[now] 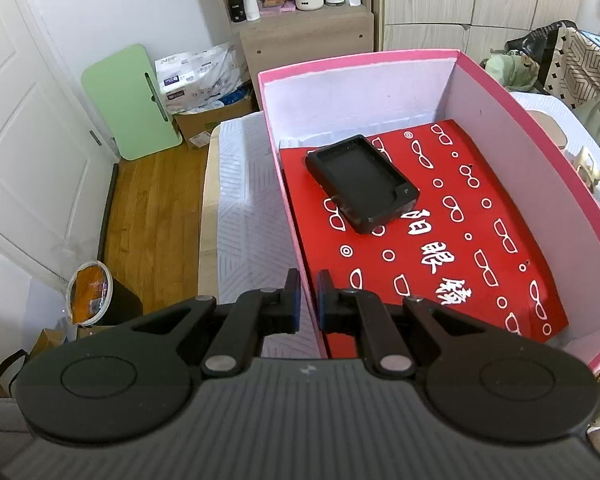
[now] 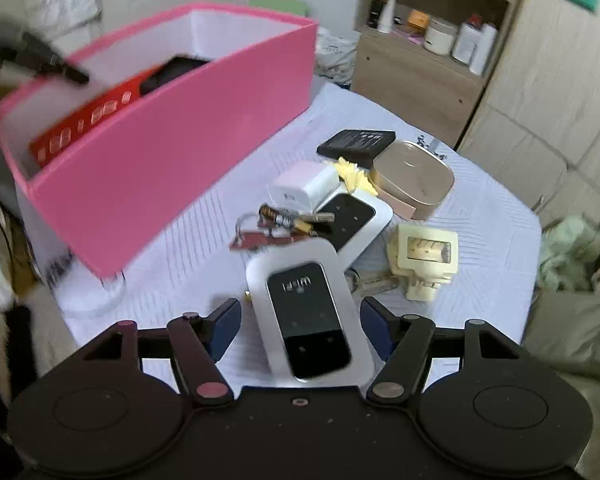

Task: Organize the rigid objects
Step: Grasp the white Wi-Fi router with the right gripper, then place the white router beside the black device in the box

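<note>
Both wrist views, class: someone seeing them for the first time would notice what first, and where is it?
The big pink box dominates, with the left gripper shut on its near wall; inside lie a red case printed with white glasses and a black tray on top of it. Beside the box, a white wifi device sits between the right gripper's open jaws, heading a jumble of small gadgets.

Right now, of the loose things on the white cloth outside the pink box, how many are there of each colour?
White: 3 (two wifi devices, charger cube)
Black: 1 (battery)
Gold: 1 (rounded case)
Cream: 1 (plastic part)
Total: 6, leaving out the small tangled bits.
</note>
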Available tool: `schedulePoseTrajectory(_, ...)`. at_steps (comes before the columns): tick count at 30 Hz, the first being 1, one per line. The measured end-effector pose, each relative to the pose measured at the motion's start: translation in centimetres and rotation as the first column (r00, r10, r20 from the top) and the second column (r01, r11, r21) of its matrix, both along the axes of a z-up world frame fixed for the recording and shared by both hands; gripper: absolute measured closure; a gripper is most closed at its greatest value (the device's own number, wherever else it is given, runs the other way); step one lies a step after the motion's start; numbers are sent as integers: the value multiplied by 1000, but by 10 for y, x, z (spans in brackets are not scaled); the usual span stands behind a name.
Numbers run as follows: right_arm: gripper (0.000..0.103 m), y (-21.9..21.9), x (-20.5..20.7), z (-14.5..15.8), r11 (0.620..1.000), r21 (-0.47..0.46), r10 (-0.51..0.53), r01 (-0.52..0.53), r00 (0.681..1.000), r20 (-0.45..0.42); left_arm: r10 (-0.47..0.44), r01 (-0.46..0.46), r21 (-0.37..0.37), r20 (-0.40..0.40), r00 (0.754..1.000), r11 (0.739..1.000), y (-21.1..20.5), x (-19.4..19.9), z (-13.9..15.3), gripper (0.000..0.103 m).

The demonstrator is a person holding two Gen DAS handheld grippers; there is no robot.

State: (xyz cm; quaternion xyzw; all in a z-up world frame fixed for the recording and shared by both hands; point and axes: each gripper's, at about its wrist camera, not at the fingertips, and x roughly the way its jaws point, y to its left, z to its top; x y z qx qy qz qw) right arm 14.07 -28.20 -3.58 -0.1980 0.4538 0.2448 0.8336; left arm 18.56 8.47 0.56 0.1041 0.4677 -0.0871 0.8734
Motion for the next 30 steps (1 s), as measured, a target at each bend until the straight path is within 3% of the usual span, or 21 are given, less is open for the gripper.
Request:
schedulePoseTrajectory(9, 30, 6, 6, -21, 991, -91, 98, -93, 994, 49, 4, -4, -4, -8, 1000, 1000, 1, 2, 0, 96)
schedulePoseTrajectory(11, 31, 4, 10, -21, 995, -63, 76, -73, 996, 41, 5, -5, -5, -11, 1000, 1000, 0, 1, 0, 96)
schedulePoseTrajectory(12, 38, 3, 12, -20, 997, -41, 61, -60, 998, 21, 6, -6, -5, -11, 1000, 1000, 1, 1, 0, 96)
schedulePoseTrajectory(21, 38, 11, -1, 13, 993, 115, -26, 19, 998, 59, 9, -10, -7, -18, 1000, 1000, 3, 2, 1, 96)
schedulePoseTrajectory(30, 38, 39, 17, 90, 950, 308, -60, 45, 997, 40, 3, -3, 2, -17, 1000, 1000, 1, -1, 1, 96)
